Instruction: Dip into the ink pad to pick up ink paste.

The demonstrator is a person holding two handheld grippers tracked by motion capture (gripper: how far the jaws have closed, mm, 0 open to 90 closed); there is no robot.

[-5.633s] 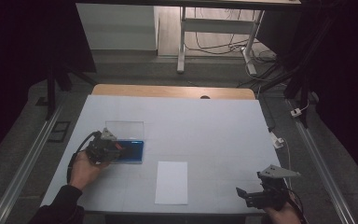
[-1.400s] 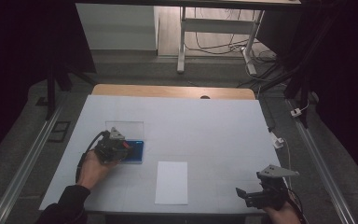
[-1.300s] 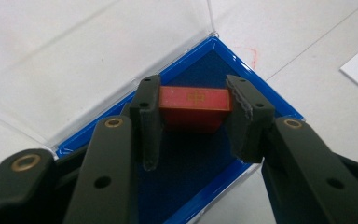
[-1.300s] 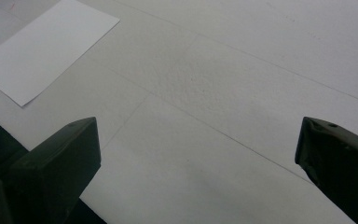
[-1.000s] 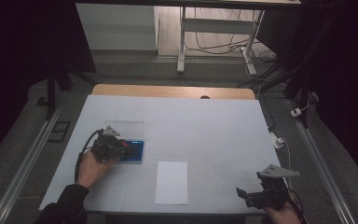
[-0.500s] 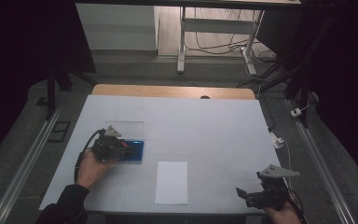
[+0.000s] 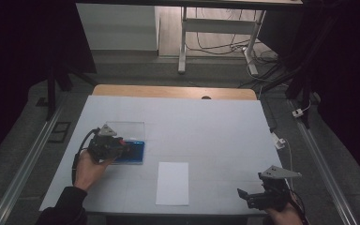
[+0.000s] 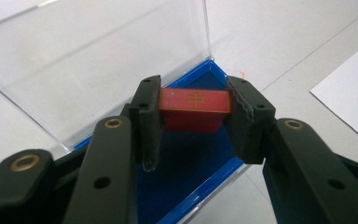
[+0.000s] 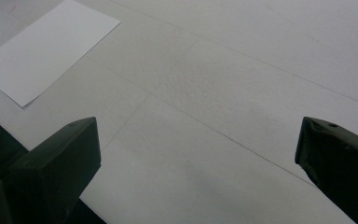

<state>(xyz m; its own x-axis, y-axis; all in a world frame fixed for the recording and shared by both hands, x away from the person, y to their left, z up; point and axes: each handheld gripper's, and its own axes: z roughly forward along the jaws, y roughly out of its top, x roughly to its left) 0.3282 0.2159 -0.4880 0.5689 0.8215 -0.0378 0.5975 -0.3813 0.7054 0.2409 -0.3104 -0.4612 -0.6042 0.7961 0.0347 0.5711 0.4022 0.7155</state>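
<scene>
Dim room, pale tabletop (image 7: 215, 122) lit from above, cables and a stand leg on the floor beyond it.

Left tool (image 8: 193, 105) is gripping a red block (image 8: 193, 108), jaws clamped on its two short ends, pads pressing flush. Block is sitting between the jaw tips, just above the blue tray (image 8: 191, 172) of a small case. The clear lid (image 8: 88, 60) is standing open, to the left of and beyond the tool. In the high view the left tool (image 7: 122, 147) is hovering over the case (image 7: 131, 152) at the left of the tabletop.

Right tool (image 7: 248, 197) is resting at the near right edge, jaws wide apart, nothing between them. White sheet (image 7: 172, 183) is lying flat between the two tools; seen from the right tool it is off to the upper left (image 9: 46, 51).

Step in hand, as I read it: taking the block out of the case, or seating it there; cannot tell which. Doing it well: keeping the clamp steady, moving the block straight up or down, staying clear of the tray rim (image 8: 214, 186) and the lid so the light case is not dragged along. If carrying toward the sheet, lifting clear first, then travelling level.
</scene>
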